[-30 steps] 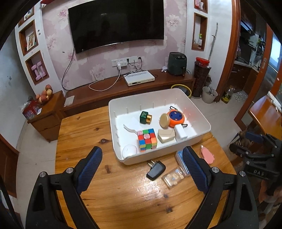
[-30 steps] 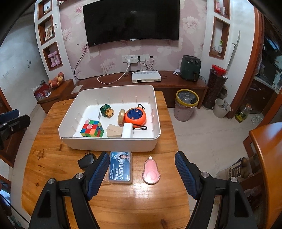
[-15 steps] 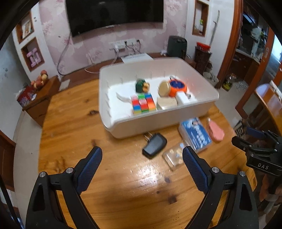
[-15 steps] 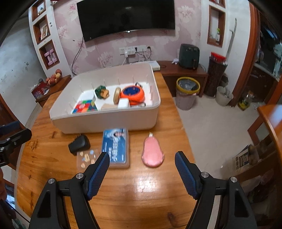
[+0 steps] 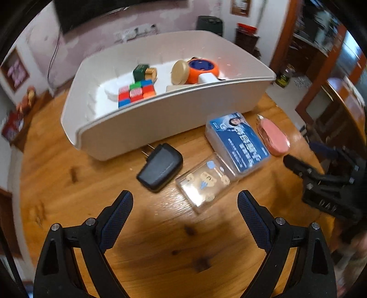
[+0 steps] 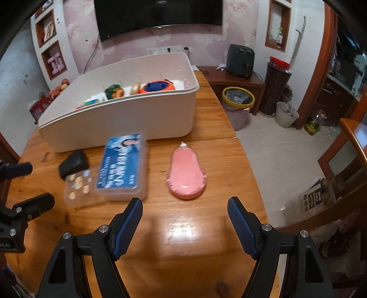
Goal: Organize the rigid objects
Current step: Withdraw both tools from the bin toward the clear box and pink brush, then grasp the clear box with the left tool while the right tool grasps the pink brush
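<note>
Jaws of both grippers stand wide apart, holding nothing. Right gripper has the pink case just ahead, centred; probably light, stiff, slick, so pinch its long sides. Left gripper faces the clear box.

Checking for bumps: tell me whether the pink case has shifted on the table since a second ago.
No. The pink case keeps its spot right of the blue box, before the white bin; only the camera came closer.

pink floral wall, dark television, wooden table, tiled floor.
</note>
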Demonstrator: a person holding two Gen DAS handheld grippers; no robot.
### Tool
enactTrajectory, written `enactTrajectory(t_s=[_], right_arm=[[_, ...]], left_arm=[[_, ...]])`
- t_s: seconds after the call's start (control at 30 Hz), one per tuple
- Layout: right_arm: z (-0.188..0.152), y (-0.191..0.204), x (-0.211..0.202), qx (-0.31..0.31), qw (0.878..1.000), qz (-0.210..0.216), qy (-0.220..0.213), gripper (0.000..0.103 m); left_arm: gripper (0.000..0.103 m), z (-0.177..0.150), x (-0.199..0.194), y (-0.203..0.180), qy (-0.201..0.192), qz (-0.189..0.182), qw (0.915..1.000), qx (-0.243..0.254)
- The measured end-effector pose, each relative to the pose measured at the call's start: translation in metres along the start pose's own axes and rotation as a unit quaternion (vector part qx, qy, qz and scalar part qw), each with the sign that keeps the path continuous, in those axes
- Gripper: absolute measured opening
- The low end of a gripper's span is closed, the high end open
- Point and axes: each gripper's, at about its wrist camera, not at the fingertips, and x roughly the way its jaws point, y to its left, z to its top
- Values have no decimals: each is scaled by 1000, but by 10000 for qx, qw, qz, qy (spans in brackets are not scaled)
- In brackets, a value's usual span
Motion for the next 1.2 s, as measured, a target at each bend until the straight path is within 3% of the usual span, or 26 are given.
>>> enactTrajectory(t_s=[0.2,0.33,0.6,0.77,0.97,1.2], right_arm=[[8,0,27,13,9999,-124,15,77],[9,0,39,28,9999,-163,18,77],[5,-7,46,79,9994,-160,-308,70],[4,-9,44,183,9990,-117,-403,57],[5,-16,42,411,9981,53,-453,56],[6,-16,43,386,9983,18,-439,56]], left_arm=[[94,5,22,15,331,-27,9923,-1191],[94,5,26,21,384,-118,9854,-1657],[94,14,39,19,616,-50,9749,-2139],[94,18,46,15,712,41,9702,-2317],[94,18,63,11,933,199,9655,-2421],[94,12,62,10,791,354,9667,-2410]])
